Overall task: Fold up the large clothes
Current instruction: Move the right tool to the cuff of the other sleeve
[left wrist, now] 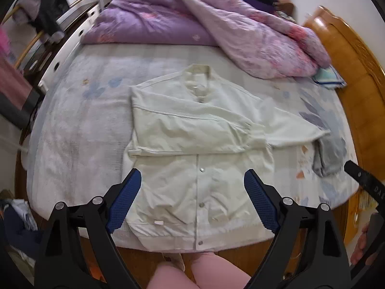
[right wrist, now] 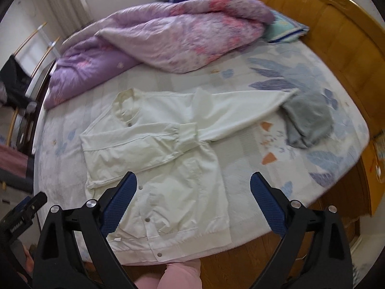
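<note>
Overhead, both the left claw (left wrist: 190, 201) and right claw (right wrist: 193, 203) gape empty; the folded sleeve (left wrist: 192, 127) on the white jacket (left wrist: 192, 192) may slide loose when the other sleeve (left wrist: 296, 125) is pulled.

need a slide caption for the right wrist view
Open right tongs above a cream snap-front jacket on the floral bed sheet, one sleeve folded across its chest, the other outstretched.

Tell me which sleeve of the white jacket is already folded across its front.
The sleeve on the picture's left: it lies across the white jacket chest, its cuff near the middle. The other sleeve stretches straight out toward the grey cloth.
</note>
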The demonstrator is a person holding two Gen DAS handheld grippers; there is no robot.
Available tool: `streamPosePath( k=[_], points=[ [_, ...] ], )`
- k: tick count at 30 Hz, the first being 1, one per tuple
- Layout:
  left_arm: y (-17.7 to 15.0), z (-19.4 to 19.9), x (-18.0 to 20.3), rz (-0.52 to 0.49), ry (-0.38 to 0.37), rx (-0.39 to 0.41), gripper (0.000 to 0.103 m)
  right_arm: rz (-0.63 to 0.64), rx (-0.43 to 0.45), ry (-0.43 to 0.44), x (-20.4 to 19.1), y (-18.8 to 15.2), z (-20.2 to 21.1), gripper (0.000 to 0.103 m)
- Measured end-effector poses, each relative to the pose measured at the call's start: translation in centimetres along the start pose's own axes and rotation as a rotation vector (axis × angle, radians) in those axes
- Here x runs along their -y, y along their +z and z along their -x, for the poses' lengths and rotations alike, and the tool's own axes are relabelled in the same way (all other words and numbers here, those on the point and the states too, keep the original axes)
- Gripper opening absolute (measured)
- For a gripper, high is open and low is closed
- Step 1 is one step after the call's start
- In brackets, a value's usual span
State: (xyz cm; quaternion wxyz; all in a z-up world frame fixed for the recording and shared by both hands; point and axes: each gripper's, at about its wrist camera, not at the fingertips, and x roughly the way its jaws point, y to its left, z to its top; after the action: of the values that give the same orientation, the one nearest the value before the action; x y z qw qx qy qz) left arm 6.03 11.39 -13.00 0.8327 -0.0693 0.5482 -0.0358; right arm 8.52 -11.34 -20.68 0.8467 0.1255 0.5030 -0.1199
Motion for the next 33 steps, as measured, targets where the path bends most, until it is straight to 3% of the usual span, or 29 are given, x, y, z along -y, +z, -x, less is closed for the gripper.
streamPosePath(
  k=[11, 17, 24, 33],
  points=[
    [-7.6, 5.9, 5.8, -0.146, -0.065, 0.037, 0.088, -0.159, 0.066, -0.034, 7.1, -7.9, 9.2, 0.092],
    [-9.6, 6.9, 10.1, -0.214, -0.072, 0.039, 0.088, -0.225, 0.090, -0.036, 11.1, -9.4, 11.2, 0.092],
    [-8.6, 5.0, 16.8, -0.248, -0.029, 0.056, 0.088, -0.254, 0.078, 0.003, 17.0, -6.9, 9.1, 0.092],
    [-5.2, 0.2, 26.5, -0.160, -0.002, 0.011, 0.088, -0.219, 0.022, 0.090, 27.4, 1.1, 5.3, 0.092]
  ],
)
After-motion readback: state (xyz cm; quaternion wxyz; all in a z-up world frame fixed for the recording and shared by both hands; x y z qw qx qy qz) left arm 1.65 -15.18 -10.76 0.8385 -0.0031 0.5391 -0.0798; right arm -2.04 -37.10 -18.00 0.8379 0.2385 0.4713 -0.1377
